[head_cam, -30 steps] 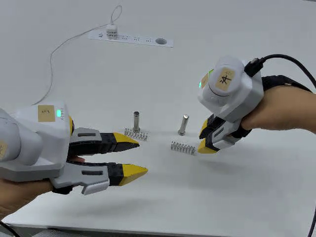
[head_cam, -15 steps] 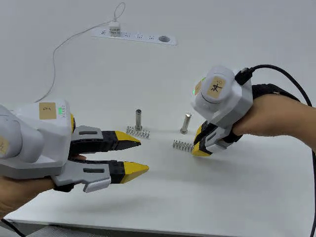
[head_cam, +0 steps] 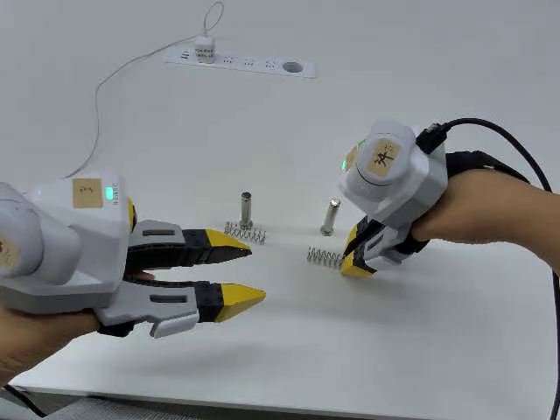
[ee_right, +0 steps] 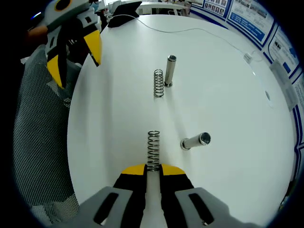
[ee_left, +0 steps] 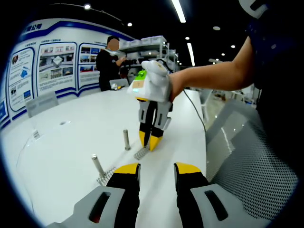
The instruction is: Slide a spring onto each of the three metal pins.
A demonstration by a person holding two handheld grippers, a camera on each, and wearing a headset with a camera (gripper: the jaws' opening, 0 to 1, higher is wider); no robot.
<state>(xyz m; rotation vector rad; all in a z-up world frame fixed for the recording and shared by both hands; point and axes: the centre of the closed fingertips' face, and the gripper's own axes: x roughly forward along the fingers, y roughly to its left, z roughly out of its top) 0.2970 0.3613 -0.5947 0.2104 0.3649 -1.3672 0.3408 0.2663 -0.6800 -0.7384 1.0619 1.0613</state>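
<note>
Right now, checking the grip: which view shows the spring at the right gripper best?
Right gripper view: the spring lies straight ahead, its end between the right gripper's tips. Head view shows it side-on; left gripper view, small, foreshortened.

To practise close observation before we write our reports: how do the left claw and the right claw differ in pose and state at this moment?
The left claw is open and holds nothing; the right claw is shut on one end of a spring. The left claw points roughly level above the table; the right claw tilts down, tips at the tabletop. Both have yellow tips.
</note>
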